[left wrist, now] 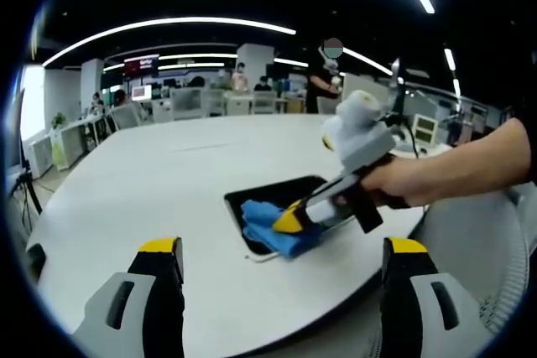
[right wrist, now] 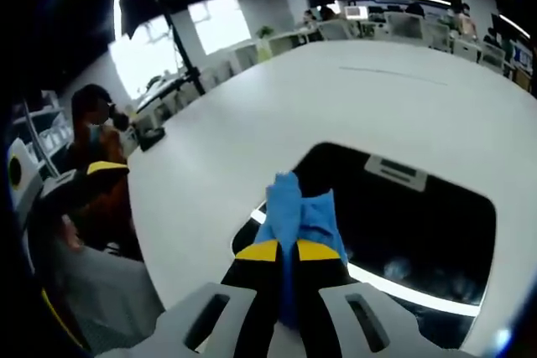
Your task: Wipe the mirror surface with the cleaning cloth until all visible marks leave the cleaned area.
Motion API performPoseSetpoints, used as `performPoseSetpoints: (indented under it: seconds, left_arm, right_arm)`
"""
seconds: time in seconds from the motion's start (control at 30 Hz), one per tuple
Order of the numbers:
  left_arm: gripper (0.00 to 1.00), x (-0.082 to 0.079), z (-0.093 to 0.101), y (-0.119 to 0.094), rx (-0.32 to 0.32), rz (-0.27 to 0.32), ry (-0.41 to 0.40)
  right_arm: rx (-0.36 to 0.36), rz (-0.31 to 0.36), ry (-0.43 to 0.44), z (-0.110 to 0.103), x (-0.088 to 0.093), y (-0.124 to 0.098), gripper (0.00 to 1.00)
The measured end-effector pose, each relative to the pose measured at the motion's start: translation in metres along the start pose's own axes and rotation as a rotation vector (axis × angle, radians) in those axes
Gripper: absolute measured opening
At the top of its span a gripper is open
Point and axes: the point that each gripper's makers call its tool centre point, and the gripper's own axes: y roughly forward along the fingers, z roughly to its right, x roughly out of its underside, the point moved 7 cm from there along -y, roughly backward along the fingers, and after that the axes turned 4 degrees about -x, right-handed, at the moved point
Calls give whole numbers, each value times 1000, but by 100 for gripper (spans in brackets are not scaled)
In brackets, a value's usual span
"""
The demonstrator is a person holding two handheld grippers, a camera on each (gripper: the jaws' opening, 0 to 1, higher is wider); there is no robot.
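Observation:
A dark rectangular mirror point(left wrist: 273, 190) lies flat on the white table point(left wrist: 168, 173), near its front edge. A blue cleaning cloth point(left wrist: 273, 230) rests on the mirror's near end. My right gripper point(left wrist: 290, 222), held by a hand coming in from the right, is shut on the cloth and presses it down. In the right gripper view the yellow-tipped jaws point(right wrist: 287, 251) pinch the blue cloth point(right wrist: 298, 207) at the near-left corner of the mirror point(right wrist: 419, 232), whose glass reflects the ceiling. My left gripper point(left wrist: 283, 247) hangs open in front of the mirror, holding nothing.
The table edge point(left wrist: 277, 333) curves just below the mirror. A grey chair point(left wrist: 478, 249) stands at the right. Desks, screens and people fill the far room. A person point(right wrist: 92, 132) sits off the table's left side in the right gripper view.

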Motion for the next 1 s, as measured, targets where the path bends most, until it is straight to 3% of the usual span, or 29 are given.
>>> performPoseSetpoints:
  seconds: [0.33,1.0]
  left_arm:
    - [99,0,0,0,0,-2,0]
    - [98,0,1,0,1,3,0]
  right_arm:
    - [-47,8,9,-17,-4,14,1]
    - [-69,0,-11,-14,-6,15,1]
